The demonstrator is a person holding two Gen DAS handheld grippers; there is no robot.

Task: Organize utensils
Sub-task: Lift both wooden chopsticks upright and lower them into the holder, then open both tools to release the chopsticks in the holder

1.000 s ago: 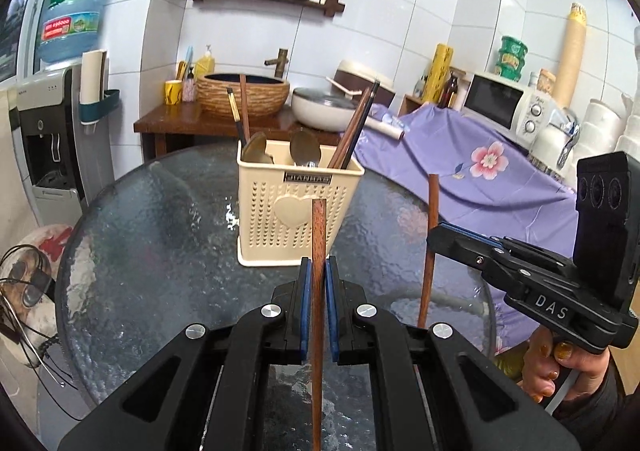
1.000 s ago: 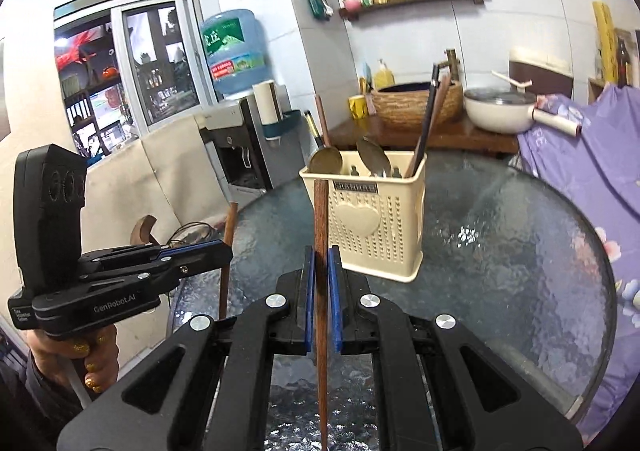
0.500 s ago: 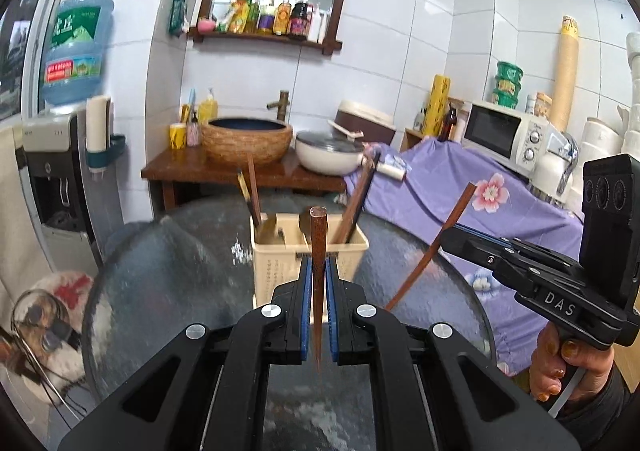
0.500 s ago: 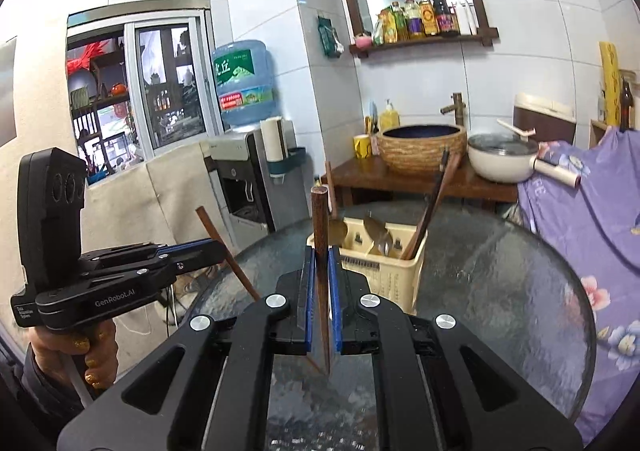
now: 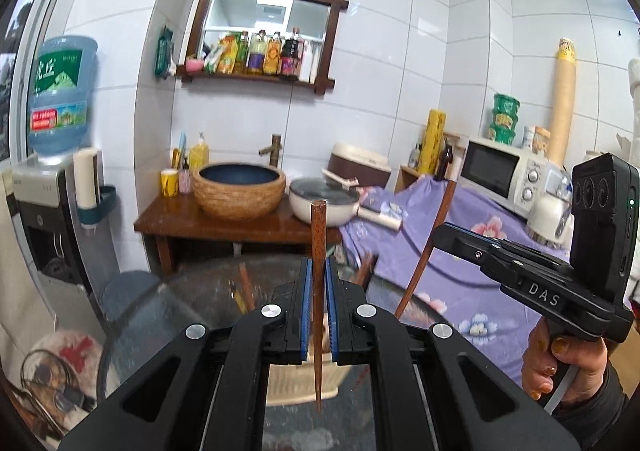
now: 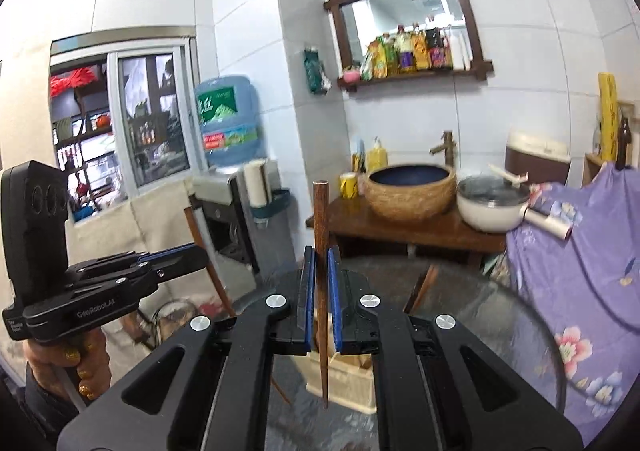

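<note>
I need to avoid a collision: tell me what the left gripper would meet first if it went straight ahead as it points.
Probably the wooden side table, with the woven basin on it. The left gripper, clamping a chopstick, points over the glass table toward them. Depth is uncertain.

- Right claw (image 6: 319,299) clamps a brown chopstick (image 6: 321,235) upright, thick end up, tip hanging below the blue pads.
- Under the claw: the cream utensil basket (image 6: 348,379) on the glass tabletop (image 6: 500,323).
- Off to its left, the left claw (image 6: 192,257) grips a second chopstick (image 6: 208,263), tilted.
</note>
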